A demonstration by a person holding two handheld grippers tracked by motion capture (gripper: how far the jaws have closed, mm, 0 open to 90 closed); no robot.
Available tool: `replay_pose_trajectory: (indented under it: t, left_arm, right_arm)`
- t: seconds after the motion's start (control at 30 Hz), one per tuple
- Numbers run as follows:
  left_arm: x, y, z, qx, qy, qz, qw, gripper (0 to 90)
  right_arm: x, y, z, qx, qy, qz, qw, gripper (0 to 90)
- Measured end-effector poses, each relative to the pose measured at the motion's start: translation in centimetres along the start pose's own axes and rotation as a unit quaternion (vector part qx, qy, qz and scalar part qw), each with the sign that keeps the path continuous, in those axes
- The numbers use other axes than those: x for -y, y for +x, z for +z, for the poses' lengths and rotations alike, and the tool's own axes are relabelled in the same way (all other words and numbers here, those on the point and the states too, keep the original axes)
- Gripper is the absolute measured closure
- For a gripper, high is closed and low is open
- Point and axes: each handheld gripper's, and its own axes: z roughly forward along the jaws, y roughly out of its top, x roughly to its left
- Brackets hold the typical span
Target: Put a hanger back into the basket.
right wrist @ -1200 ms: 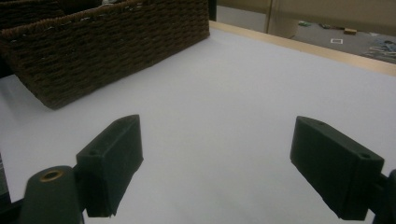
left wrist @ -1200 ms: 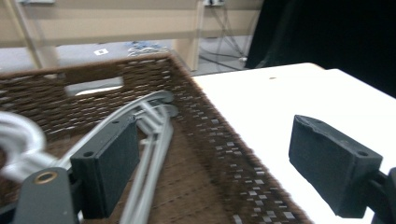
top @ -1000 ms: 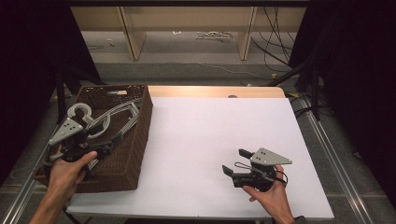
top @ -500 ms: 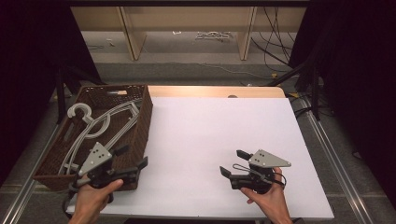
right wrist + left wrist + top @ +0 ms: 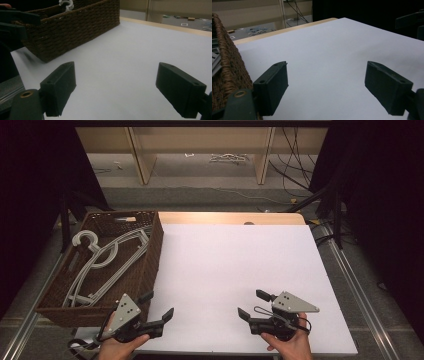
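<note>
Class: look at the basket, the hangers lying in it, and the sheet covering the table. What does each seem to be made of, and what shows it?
Basket: dark brown woven wicker or rattan, judging by the ribbed weave on its walls.
Hangers: probably moulded plastic, pale grey-white, smooth and slightly glossy.
Sheet: matte white, flat, with no sheen; paper or thin board, hard to tell which.
</note>
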Motion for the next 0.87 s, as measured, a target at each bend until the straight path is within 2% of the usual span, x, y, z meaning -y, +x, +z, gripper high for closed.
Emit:
replay_pose_trajectory:
  t: [0.03,0.07,0.23,0.27,0.3,0.33,0.37,0.4,0.43,0.47,0.5,0.53,0.57,0.6,0.7,0.87]
  left_arm:
    - [0.0,0.0,0.0,0.000,0.000,0.000,1.0000,18.5]
    - [0.1,0.0,0.1,-0.002,-0.001,0.005,1.0000,18.6]
    - [0.2,0.4,0.2,-0.010,-0.019,0.000,0.9998,18.6]
    - [0.2,0.8,0.1,-0.012,-0.025,-0.014,0.9995,18.5]
    - [0.2,0.8,0.1,-0.012,-0.025,-0.014,0.9995,18.6]
    - [0.2,1.1,0.1,-0.017,-0.033,-0.026,0.9990,18.5]
    - [0.2,1.1,0.1,-0.017,-0.033,-0.026,0.9990,18.6]
    - [0.3,1.3,0.0,-0.007,-0.037,-0.055,0.9978,19.0]
    - [0.3,1.2,0.1,-0.002,-0.041,-0.067,0.9969,18.8]
    - [0.3,1.2,0.1,-0.005,-0.035,-0.057,0.9978,19.0]
    - [0.3,1.0,0.1,-0.009,-0.033,-0.033,0.9989,18.8]
    - [0.2,0.8,0.1,-0.012,-0.032,-0.021,0.9992,18.9]
    - [0.2,0.8,0.1,-0.012,-0.032,-0.021,0.9992,18.9]
    - [0.2,0.6,0.2,0.000,-0.034,-0.022,0.9992,18.8]
    - [0.2,0.3,0.4,-0.009,-0.026,0.003,0.9996,18.5]
    - [0.2,0.4,0.3,-0.007,-0.028,0.001,0.9996,18.1]
  right_arm:
    - [0.1,0.2,0.0,-0.003,-0.005,0.003,1.0000,17.2]
    - [0.2,0.3,-0.1,0.000,0.002,-0.002,1.0000,17.0]
    - [0.5,0.7,-0.5,0.004,-0.002,-0.002,1.0000,16.8]
    - [0.5,0.7,-0.7,0.011,-0.001,-0.013,0.9999,16.8]
    - [0.5,0.7,-0.7,0.010,-0.001,-0.014,0.9999,16.8]
    - [0.5,0.8,-0.5,0.005,-0.010,-0.008,0.9999,16.8]
    - [0.4,0.8,-0.6,0.008,-0.005,-0.011,0.9999,16.8]
    - [0.4,0.7,-0.6,0.009,-0.004,-0.013,0.9999,16.8]
    - [0.4,0.8,-0.6,0.009,-0.005,-0.014,0.9999,16.8]
    - [0.4,0.8,-0.6,0.009,-0.005,-0.014,0.9998,16.8]
    - [0.4,0.8,-0.6,0.009,-0.004,-0.014,0.9999,16.8]
    - [0.4,0.8,-0.6,0.009,-0.005,-0.014,0.9999,16.8]
    - [0.4,0.8,-0.6,0.009,-0.005,-0.014,0.9999,16.8]
    - [0.4,0.8,-0.6,0.008,-0.005,-0.016,0.9998,16.8]
    - [0.4,0.7,-0.6,0.014,-0.003,-0.018,0.9997,16.8]
    - [0.4,0.8,-0.5,0.006,-0.007,-0.015,0.9998,16.8]
